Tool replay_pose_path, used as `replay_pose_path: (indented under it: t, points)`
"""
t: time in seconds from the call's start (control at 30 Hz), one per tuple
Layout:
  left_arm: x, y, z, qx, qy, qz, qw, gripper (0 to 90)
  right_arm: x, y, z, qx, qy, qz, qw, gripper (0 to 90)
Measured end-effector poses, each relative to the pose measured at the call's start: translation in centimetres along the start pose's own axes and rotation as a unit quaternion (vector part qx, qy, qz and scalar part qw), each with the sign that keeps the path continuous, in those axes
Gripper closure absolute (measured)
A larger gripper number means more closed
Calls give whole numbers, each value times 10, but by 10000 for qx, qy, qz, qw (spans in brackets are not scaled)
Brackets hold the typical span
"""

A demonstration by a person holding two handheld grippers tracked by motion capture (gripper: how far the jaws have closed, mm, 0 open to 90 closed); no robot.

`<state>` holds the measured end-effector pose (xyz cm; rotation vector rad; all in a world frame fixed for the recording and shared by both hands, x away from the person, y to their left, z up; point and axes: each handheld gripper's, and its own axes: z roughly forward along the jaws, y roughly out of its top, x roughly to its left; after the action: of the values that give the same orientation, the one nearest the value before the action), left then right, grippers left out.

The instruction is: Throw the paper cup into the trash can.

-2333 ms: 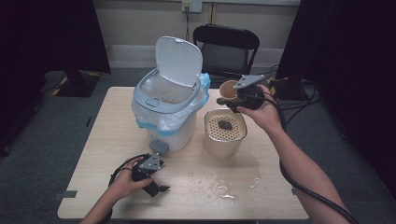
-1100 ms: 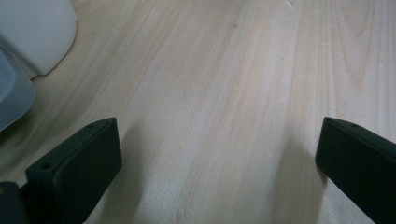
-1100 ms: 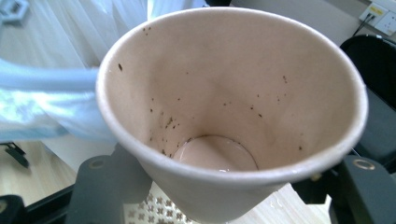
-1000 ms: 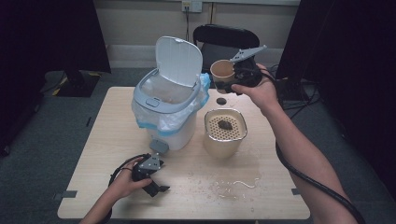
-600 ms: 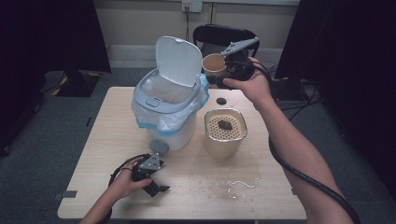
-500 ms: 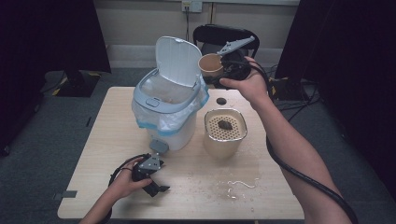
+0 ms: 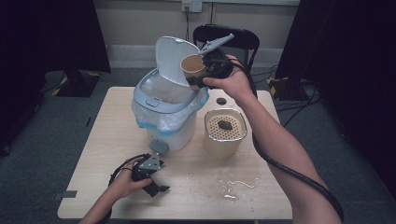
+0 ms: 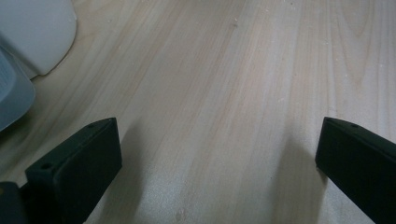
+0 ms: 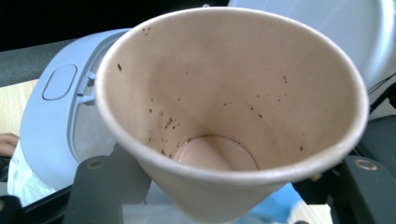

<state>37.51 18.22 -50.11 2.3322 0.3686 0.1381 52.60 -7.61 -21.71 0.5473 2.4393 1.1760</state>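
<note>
While it hangs tilted over the open mouth of the bin [image 7: 163, 109], the paper cup [image 7: 192, 66] sits clamped between the jaws of the right tool [image 7: 200, 74], its rim turned toward the bin's raised lid [image 7: 172, 56]. In the right gripper view the cup [image 9: 233, 112] is seen from its mouth: the inside is pale brown, flecked with dark specks (tea or coffee grounds, it is hard to say which), and a black jaw presses its wall at each side. Below it lie the bin's grey-blue top ring [image 9: 51, 126] and the white lid [image 9: 322, 28]. The bin carries a clear liner bag with a blue edge [image 7: 161, 122] and stands on the desk [image 7: 102, 135]. Just to its right stands a cream container [image 7: 225, 131] with a perforated insert and a dark lump on it. A small puddle [image 7: 238, 184] glistens nearer the front edge. The left tool [image 7: 156, 186] rests on the desk by the bin's base, its jaws spread wide with bare wood [image 8: 219, 107] between them.
</note>
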Motion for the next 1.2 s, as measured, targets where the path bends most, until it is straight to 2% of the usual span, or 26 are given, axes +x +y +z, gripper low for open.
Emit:
replay_pose_path:
  t: [0.37, 0.53, 0.67, 0.8, 0.83, 0.87, 1.07, 1.2]
  points:
    - [0, 0, 1, -46, -1, 7, 10000, 0, 11, 6, 24, 45, 200, -84, 9998, 344]
    - [0, 0, 1, -47, 0, 4, 10000, 0, 12, 4, 31, 49, 225, -75, 9997, 338]
    - [0, 0, 1, -48, -2, 5, 10000, 0, 12, 3, 35, 58, 201, -27, 9998, 232]
    - [0, 0, 0, -32, 0, 9, 10000, 0, 12, 1, 34, 84, 130, -10, 9999, 195]
    - [0, 0, 0, 9, -2, 13, 10000, 0, 11, 0, 34, 72, 144, -54, 9999, 201]
    - [0, -1, 1, -54, -3, 4, 10000, 0, 11, 0, 32, 61, 135, -55, 9999, 201]
    - [0, -1, 1, -73, -17, 7, 10000, 0, 6, -10, 22, 74, 232, 73, 9997, 235]
    - [0, 0, 0, -36, 11, 13, 10000, 0, 3, -16, 16, 138, 215, 70, 9996, 215]
